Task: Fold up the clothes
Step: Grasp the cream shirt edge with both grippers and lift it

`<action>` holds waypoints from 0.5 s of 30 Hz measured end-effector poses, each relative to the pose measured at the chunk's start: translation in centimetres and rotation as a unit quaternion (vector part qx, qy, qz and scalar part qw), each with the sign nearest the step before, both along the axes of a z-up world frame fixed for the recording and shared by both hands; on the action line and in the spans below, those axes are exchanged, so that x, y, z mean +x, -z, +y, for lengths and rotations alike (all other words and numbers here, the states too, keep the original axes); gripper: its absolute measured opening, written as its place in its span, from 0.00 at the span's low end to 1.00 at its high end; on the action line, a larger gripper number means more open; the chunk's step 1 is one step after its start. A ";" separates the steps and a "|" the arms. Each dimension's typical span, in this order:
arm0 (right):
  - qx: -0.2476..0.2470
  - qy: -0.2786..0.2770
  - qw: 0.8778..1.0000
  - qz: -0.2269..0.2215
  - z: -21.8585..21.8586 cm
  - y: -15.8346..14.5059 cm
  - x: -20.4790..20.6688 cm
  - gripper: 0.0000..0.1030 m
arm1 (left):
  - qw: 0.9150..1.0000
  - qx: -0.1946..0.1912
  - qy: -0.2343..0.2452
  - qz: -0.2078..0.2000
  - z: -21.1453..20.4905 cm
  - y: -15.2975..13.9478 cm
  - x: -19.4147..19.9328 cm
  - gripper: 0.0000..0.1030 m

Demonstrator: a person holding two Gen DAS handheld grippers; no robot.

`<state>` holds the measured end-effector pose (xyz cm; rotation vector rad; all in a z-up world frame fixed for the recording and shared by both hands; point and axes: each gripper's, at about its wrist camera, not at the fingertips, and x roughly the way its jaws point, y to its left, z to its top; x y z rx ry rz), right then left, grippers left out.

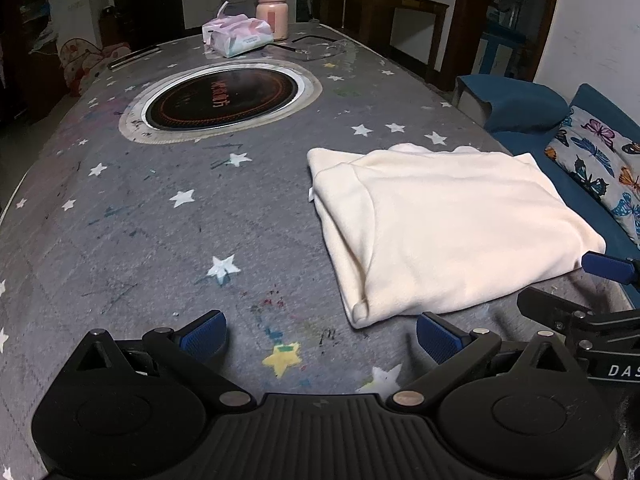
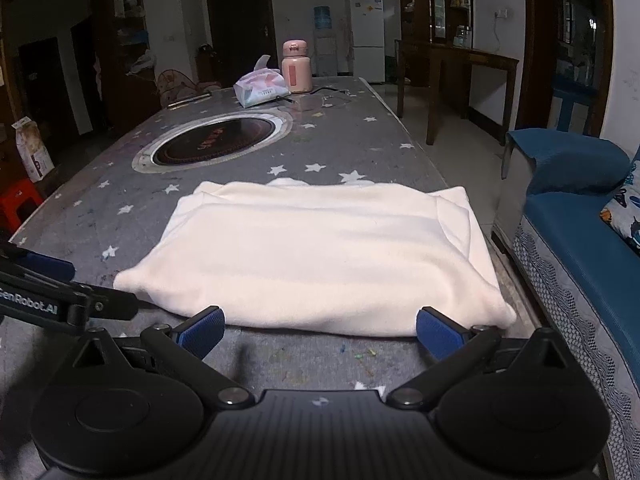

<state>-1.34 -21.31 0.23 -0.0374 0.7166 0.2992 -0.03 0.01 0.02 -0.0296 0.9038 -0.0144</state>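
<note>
A cream garment (image 1: 448,224) lies folded into a thick rectangle on the grey star-printed table (image 1: 140,220), near its right edge. My left gripper (image 1: 320,338) hangs open over bare tablecloth, just left of the garment's near corner, with nothing between its blue pads. In the right wrist view the same garment (image 2: 320,252) fills the middle. My right gripper (image 2: 320,330) stands open right at its near edge, the pads apart from the cloth. Part of the right gripper (image 1: 600,312) shows at the right of the left wrist view.
A round black cooktop (image 1: 222,98) is set into the table's middle. A tissue pack (image 1: 236,36), a pink bottle (image 1: 273,12) and glasses (image 1: 320,46) sit at the far end. A blue sofa (image 2: 580,240) with a butterfly cushion (image 1: 600,160) runs along the right.
</note>
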 end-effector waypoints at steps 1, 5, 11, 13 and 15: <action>0.001 -0.002 1.000 -0.002 0.1 0.0 0.1 1.00 | 1.000 -0.002 -0.002 0.001 0.0 0.0 0.0 1.00; 0.006 -0.013 1.000 -0.009 0.1 -1.2 0.8 1.00 | 1.000 -0.006 -0.002 0.002 0.1 -0.5 0.4 1.00; 0.004 -0.026 1.000 -0.013 -0.1 -2.0 1.9 0.94 | 1.000 -0.001 0.016 -0.013 0.1 -1.7 2.2 0.95; 0.001 -0.033 0.999 -0.010 -0.1 -2.2 2.7 0.91 | 1.000 -0.003 0.021 -0.018 0.2 -1.9 2.9 0.89; -0.003 -0.037 0.999 -0.009 -0.1 -2.3 3.6 0.86 | 0.999 -0.009 0.027 -0.023 0.3 -2.2 3.6 0.83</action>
